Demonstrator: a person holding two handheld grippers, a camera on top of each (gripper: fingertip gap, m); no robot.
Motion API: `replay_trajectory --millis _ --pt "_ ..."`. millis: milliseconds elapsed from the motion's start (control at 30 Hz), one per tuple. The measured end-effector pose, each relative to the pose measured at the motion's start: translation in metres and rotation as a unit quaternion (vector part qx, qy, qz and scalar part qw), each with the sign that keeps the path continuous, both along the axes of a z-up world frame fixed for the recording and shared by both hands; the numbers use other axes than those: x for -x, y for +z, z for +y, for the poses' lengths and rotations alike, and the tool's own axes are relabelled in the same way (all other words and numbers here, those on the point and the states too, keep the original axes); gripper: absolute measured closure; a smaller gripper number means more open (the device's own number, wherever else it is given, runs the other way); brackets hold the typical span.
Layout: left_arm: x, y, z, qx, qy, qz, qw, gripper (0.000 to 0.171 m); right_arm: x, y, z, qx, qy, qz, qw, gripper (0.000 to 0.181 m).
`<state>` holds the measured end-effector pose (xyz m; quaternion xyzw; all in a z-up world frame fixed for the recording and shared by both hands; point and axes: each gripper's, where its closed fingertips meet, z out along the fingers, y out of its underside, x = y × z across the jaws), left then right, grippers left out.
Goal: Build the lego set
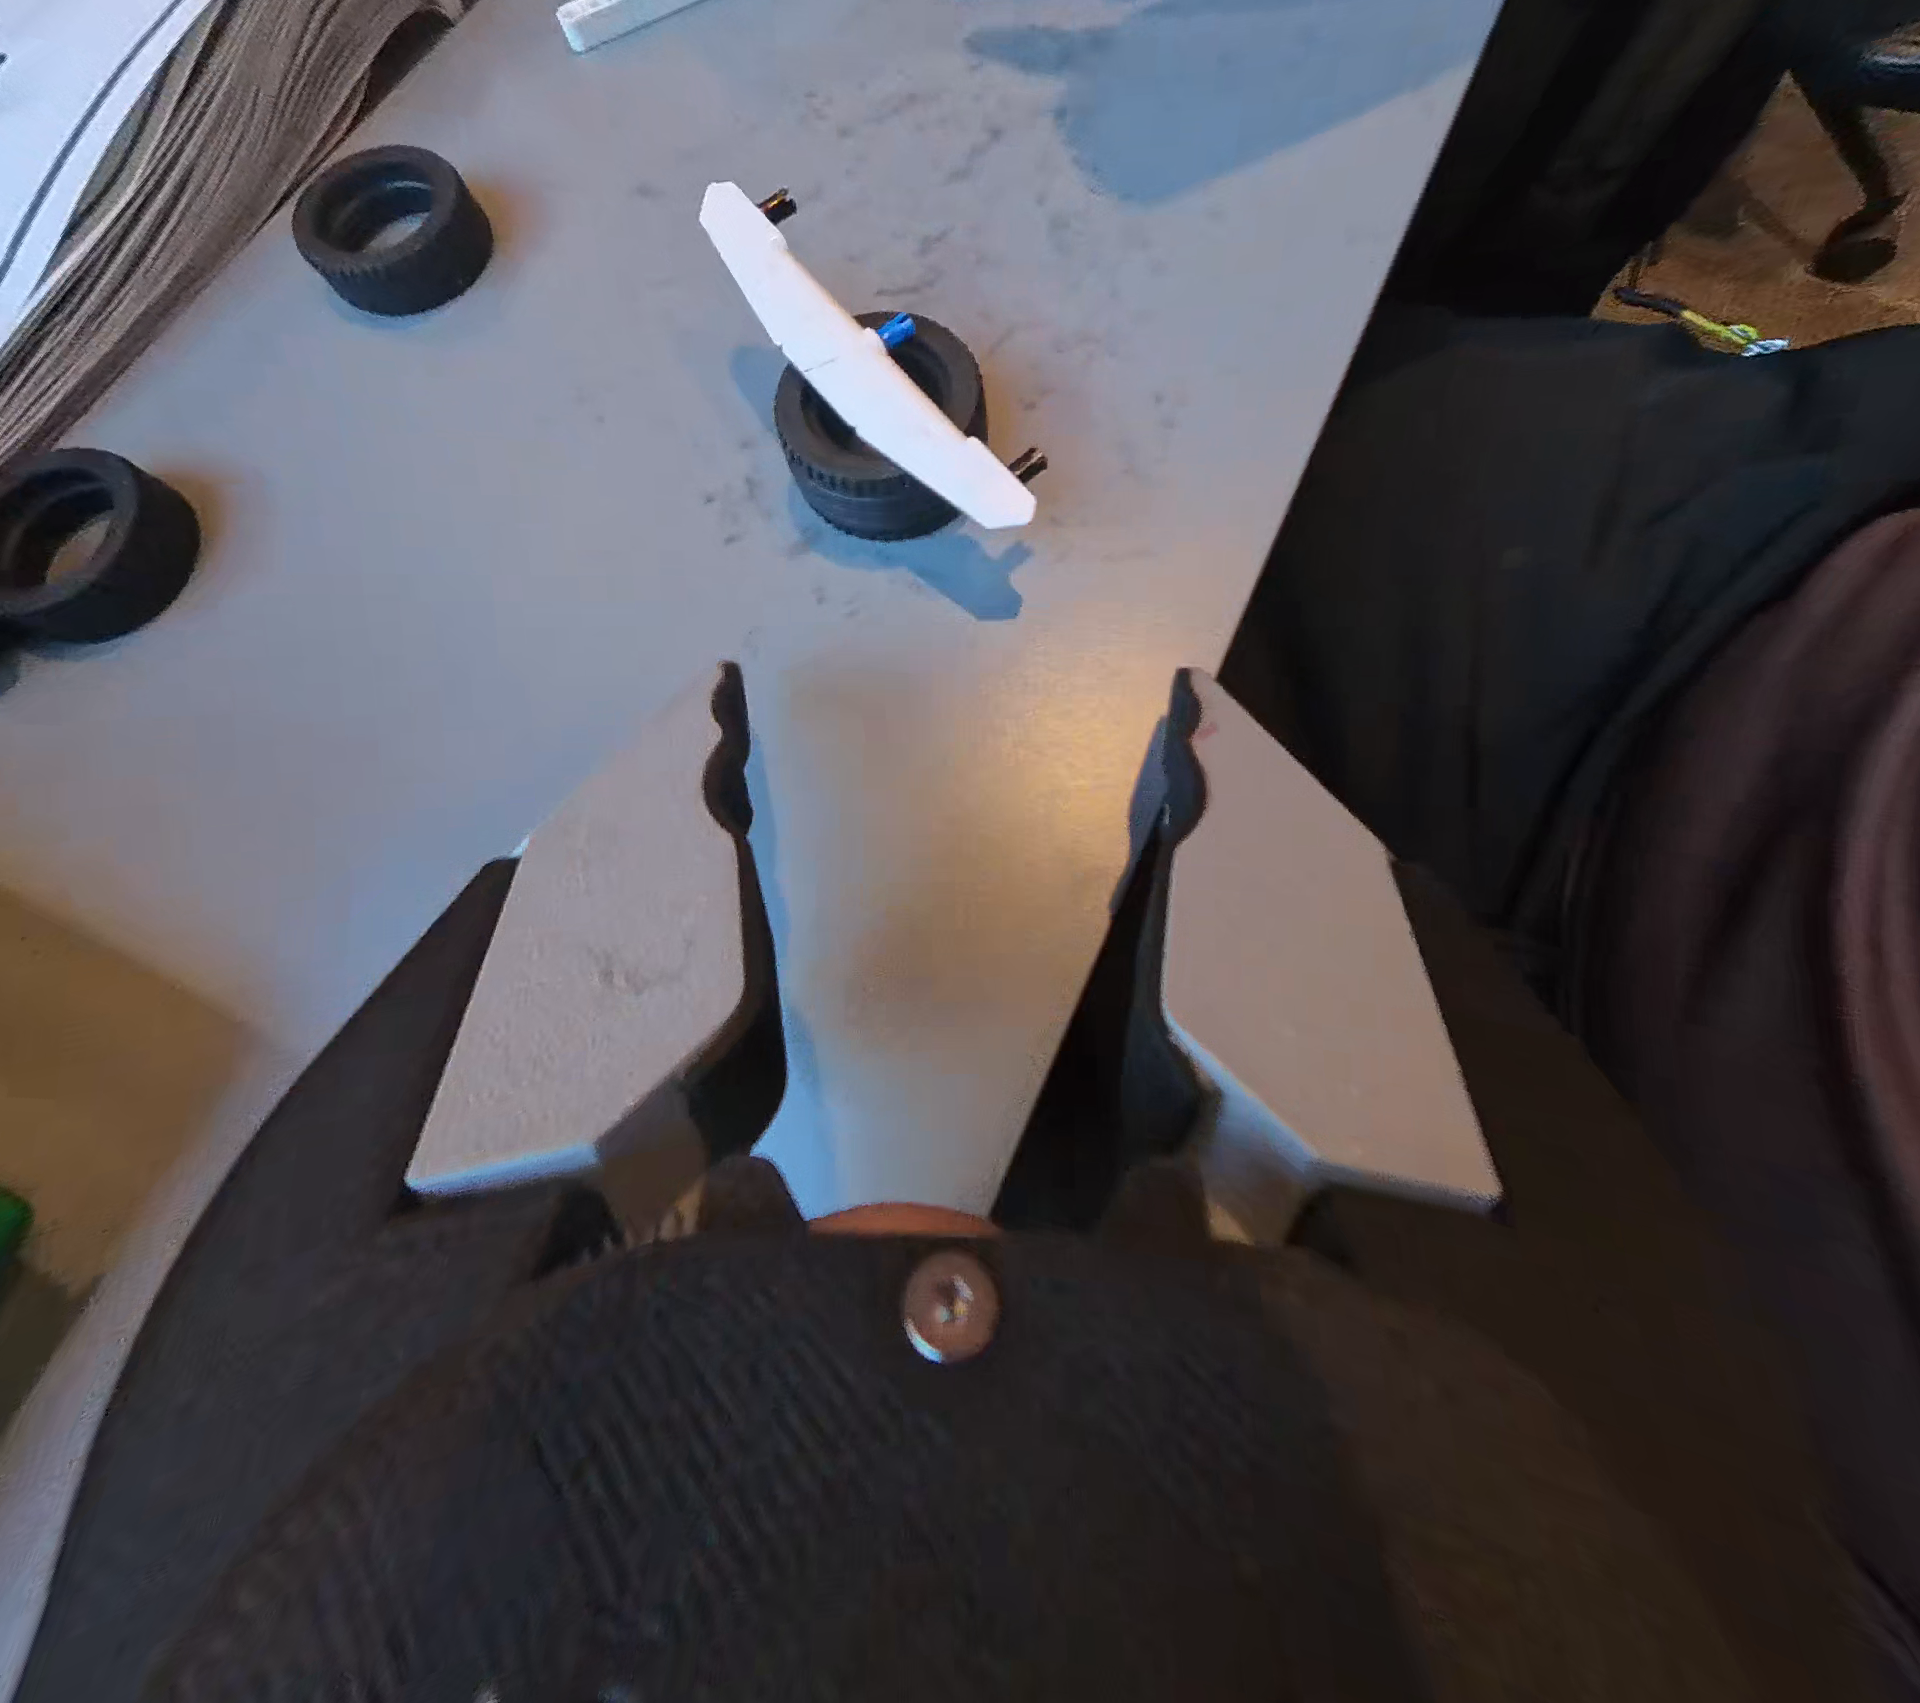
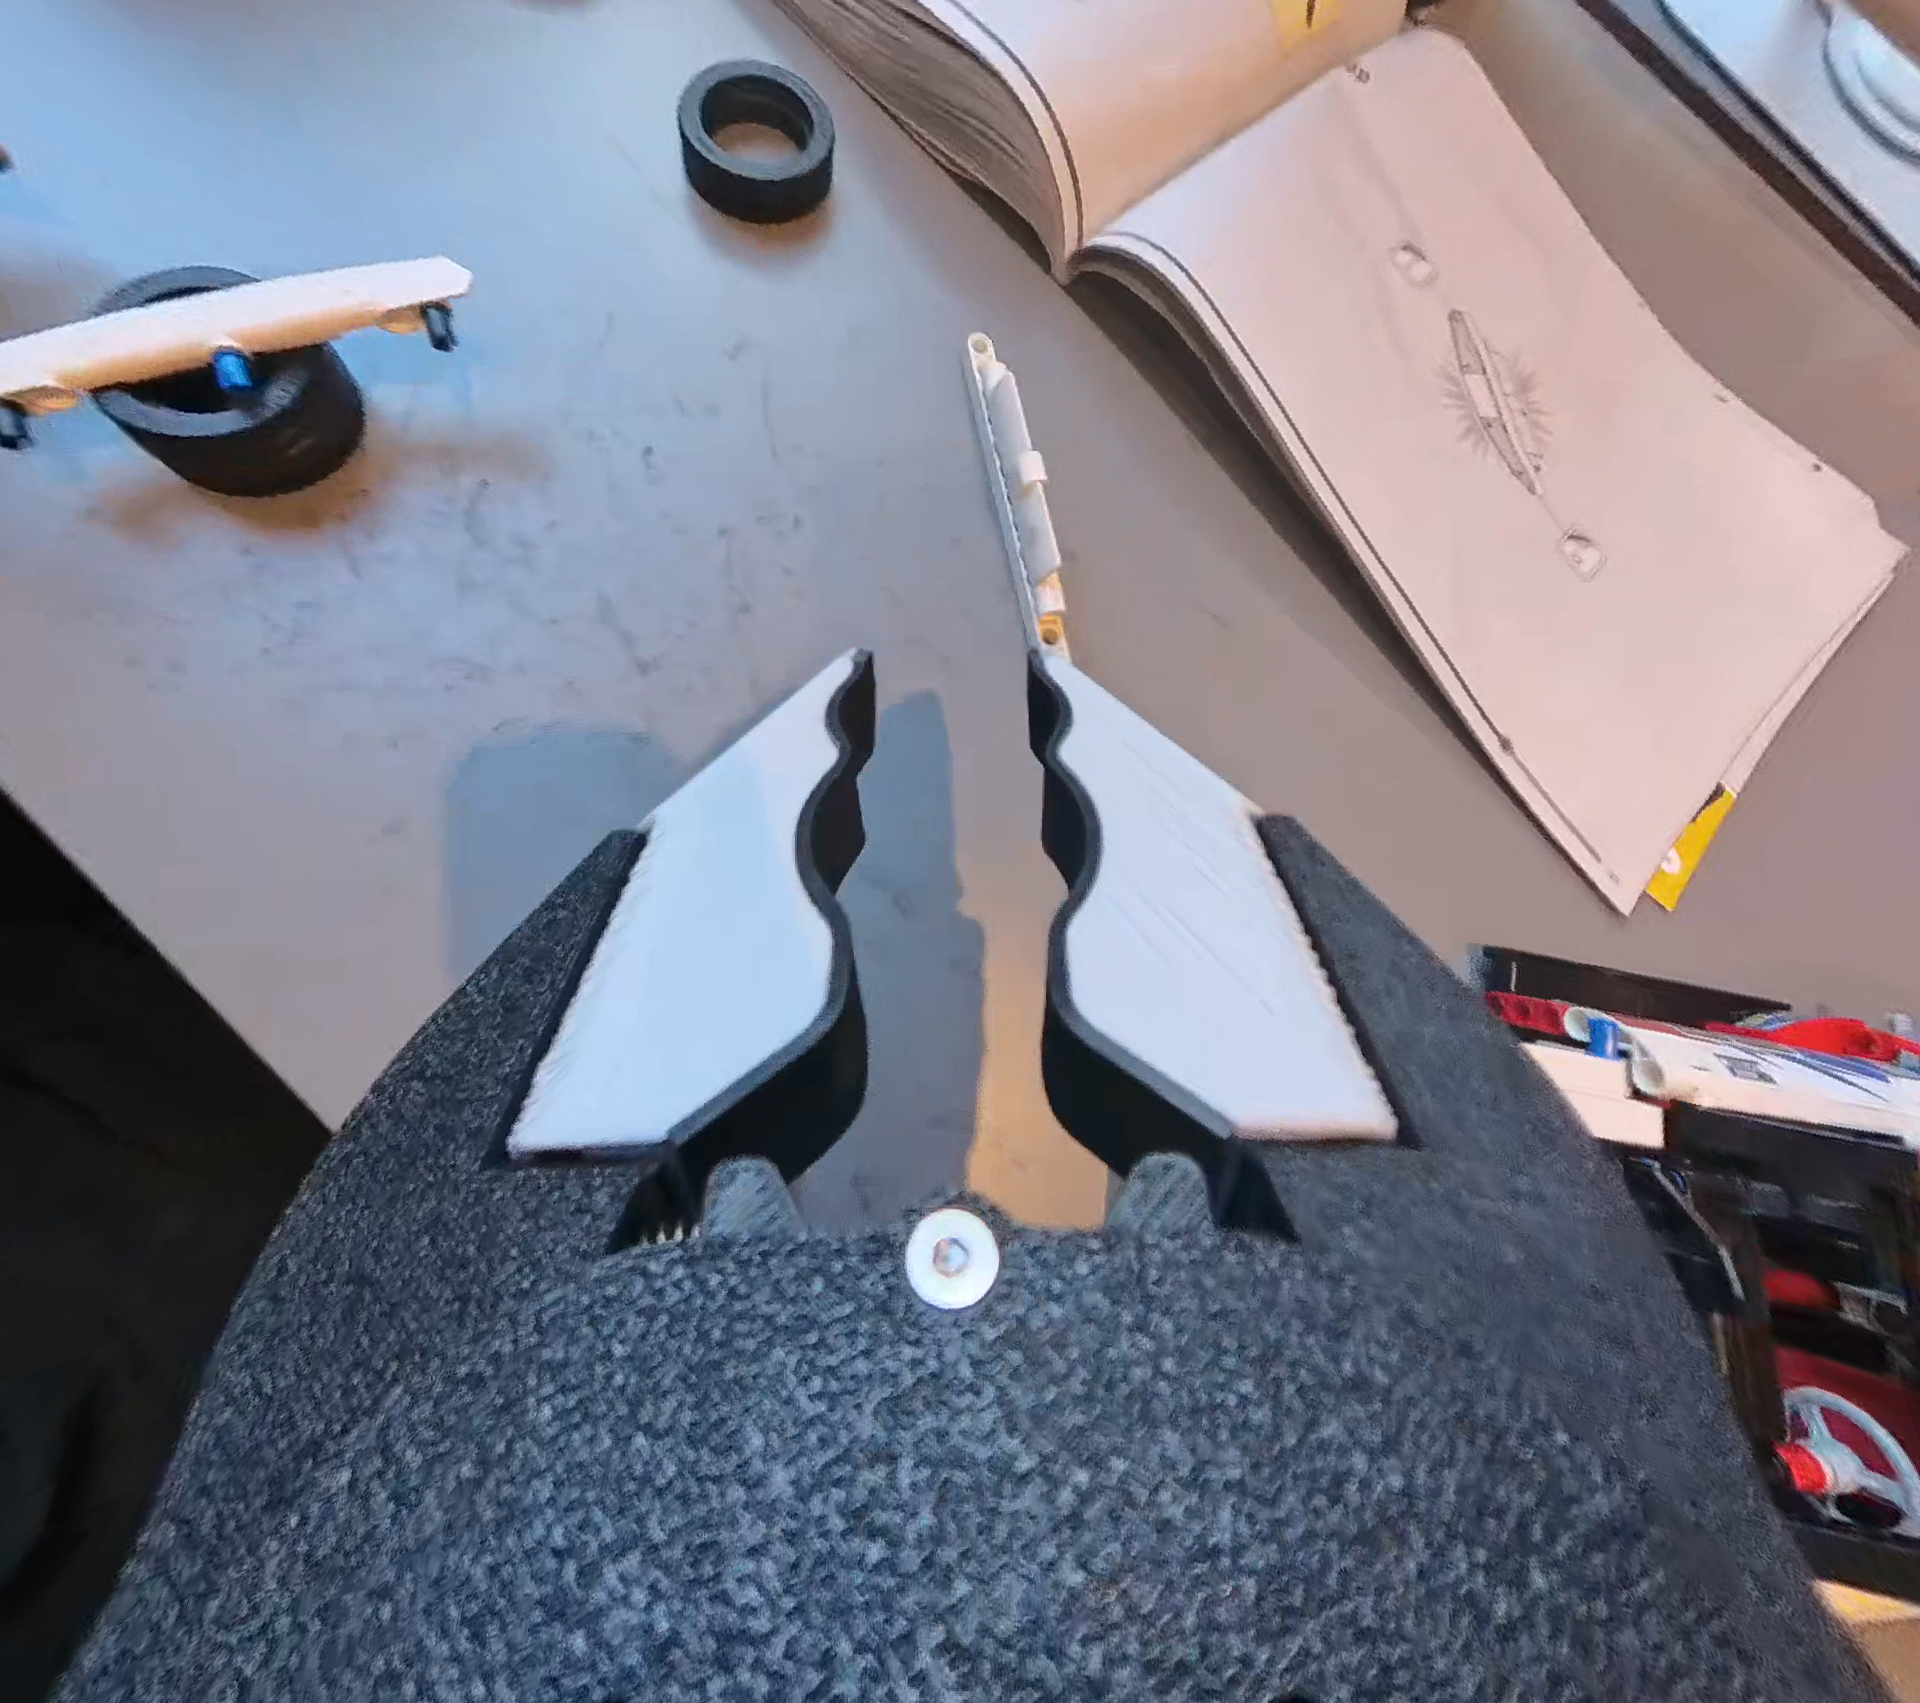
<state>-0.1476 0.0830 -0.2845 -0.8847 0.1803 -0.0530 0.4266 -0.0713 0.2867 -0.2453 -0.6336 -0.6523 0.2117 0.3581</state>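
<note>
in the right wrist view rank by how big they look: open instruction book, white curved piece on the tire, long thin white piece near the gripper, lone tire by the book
1. open instruction book
2. white curved piece, partly cut off at the frame edge
3. long thin white piece
4. lone tire

Items 2 and 3 look similar in length, so that order is unsure.

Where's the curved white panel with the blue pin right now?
The curved white panel lies across a black tyre mid-table, ahead of the open left claw; in the right wrist view it is far left.

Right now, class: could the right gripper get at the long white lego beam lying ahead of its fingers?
Probably yes: the right gripper is open and empty, and the long white lego beam lies just ahead with nothing between.
</note>
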Motion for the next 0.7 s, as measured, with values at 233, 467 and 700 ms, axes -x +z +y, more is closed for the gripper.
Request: replay_trajectory --millis 233,467,700 --pt "-0.006 0.000 0.009 -0.005 -0.013 0.049 0.999 0.095 0.039 -0.026 0.020 -0.033 0.010 -0.062 0.998 0.147" --pt "-0.005 0.004 0.013 -0.006 -0.029 0.089 0.996 0.097 0.058 -0.047 0.027 0.012 0.023 -0.122 0.992 0.173" --pt "-0.007 -0.003 0.014 -0.019 -0.039 0.081 0.996 0.104 0.064 -0.036 -0.013 0.274 0.039 -0.095 0.956 0.174"
